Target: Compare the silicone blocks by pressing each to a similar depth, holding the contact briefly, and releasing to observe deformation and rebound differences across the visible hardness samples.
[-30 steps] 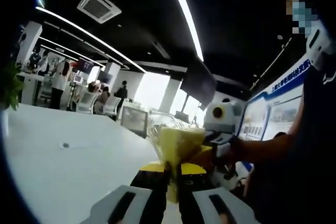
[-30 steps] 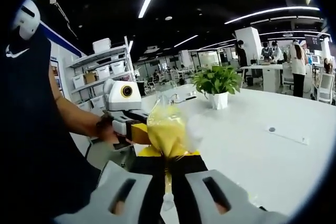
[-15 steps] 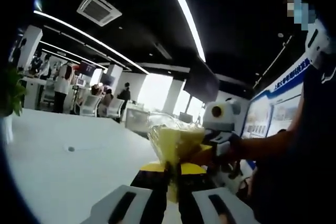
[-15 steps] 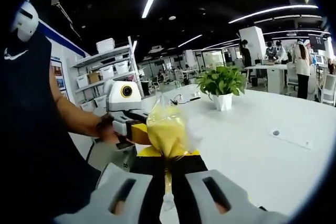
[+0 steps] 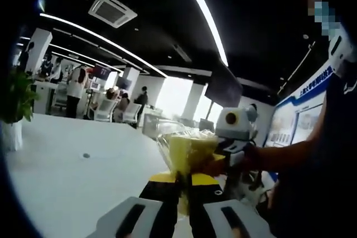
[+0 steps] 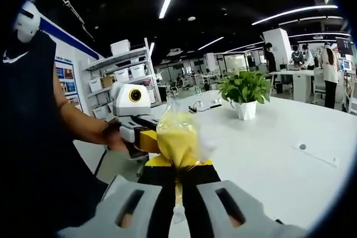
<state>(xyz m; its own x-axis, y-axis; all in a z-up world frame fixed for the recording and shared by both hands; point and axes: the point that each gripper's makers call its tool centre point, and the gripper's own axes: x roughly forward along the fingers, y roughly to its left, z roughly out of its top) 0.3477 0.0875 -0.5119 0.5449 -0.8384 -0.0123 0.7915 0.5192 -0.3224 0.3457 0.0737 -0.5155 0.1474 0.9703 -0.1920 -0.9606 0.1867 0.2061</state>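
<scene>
A yellow silicone block (image 5: pixel 188 151) sits inside a clear plastic bag (image 5: pixel 173 137), held up in the air above the table. My left gripper (image 5: pixel 184 185) is shut on the bag's lower edge. My right gripper (image 5: pixel 220 163) reaches in from the right, held by a hand, and clamps the bag's far side. In the right gripper view the same yellow block (image 6: pixel 175 137) in its bag (image 6: pixel 192 132) rises from my right gripper (image 6: pixel 178 181), which is shut on it. The left gripper (image 6: pixel 148 140) meets the bag from the left.
A large white table (image 5: pixel 72 188) spreads below, with a potted plant (image 6: pixel 245 90) on it. Shelves with white boxes (image 6: pixel 120 73) stand behind. A person's dark-clothed body (image 6: pixel 33 137) is close at the side. People stand at desks (image 5: pixel 75 87) far off.
Both views have swung a little, so the plant and background shifted. The bag with the yellow block stays clamped between both grippers as before.
</scene>
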